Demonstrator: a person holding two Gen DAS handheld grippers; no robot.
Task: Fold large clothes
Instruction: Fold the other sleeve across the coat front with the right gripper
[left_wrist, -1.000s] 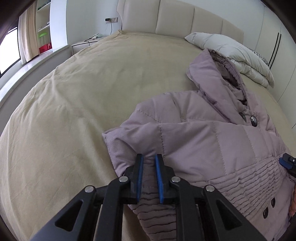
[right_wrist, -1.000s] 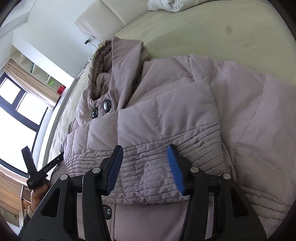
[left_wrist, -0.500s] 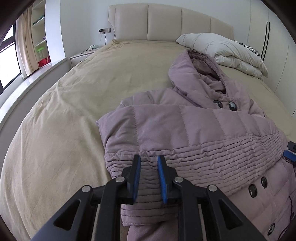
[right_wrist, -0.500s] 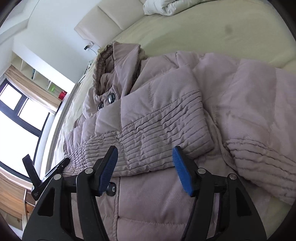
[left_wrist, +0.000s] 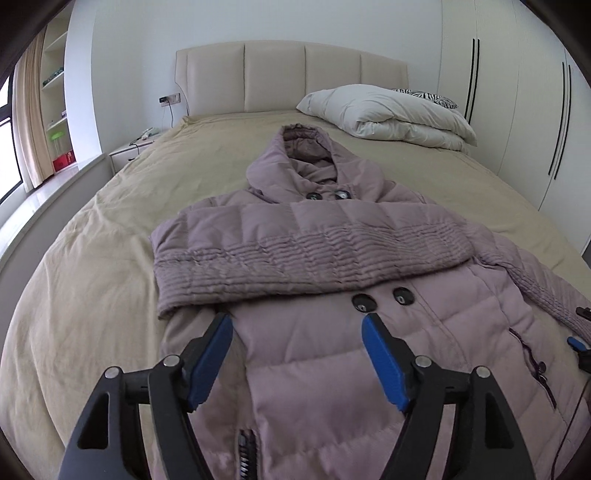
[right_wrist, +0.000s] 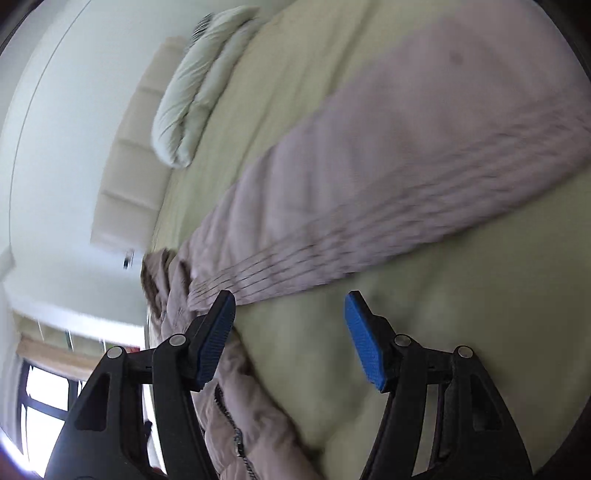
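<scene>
Lying flat, quilted mauve coat (left_wrist: 332, 258) (ribbed sleeve crosswise) on smooth bedspread (left_wrist: 110, 240).

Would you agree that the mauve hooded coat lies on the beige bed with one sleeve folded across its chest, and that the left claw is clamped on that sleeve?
Not quite: the left claw stands open, gripping nothing, as the left wrist view shows. The sleeve is folded across the coat on the bed.

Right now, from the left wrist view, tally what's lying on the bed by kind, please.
Hooded coats: 1, the mauve coat lying front up, one sleeve folded across its chest.
Folded white duvets: 1, the duvet by the headboard.
Zebra-print pillows: 1, the pillow, mostly hidden behind the duvet.
Total: 3.
</scene>
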